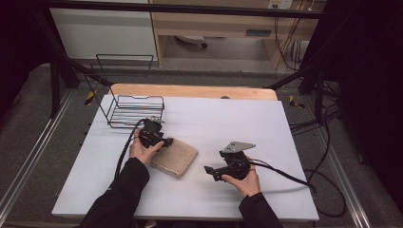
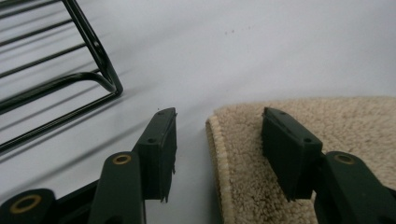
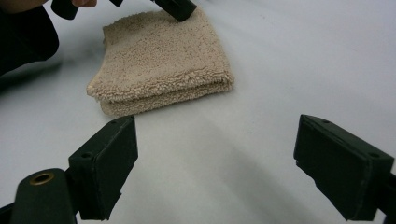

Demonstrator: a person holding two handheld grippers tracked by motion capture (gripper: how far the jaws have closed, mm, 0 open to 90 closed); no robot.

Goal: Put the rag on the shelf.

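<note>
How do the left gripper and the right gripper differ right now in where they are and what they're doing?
The left gripper has its open jaws astride the folded beige towel's edge, beside the wire basket; the right gripper hovers over bare table, short of the towel. Both are open and hold nothing.

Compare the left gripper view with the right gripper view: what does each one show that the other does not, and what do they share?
The left gripper view alone shows the black wire basket lying on the table, and the towel's stitched edge from close up, with one open jaw over the pile and the other beside the edge.

The right gripper view alone shows the whole folded beige towel with its layered front edge, the person's dark sleeve, and the left gripper at the towel's far side.

Both show the towel, the white table, and open jaws.
</note>
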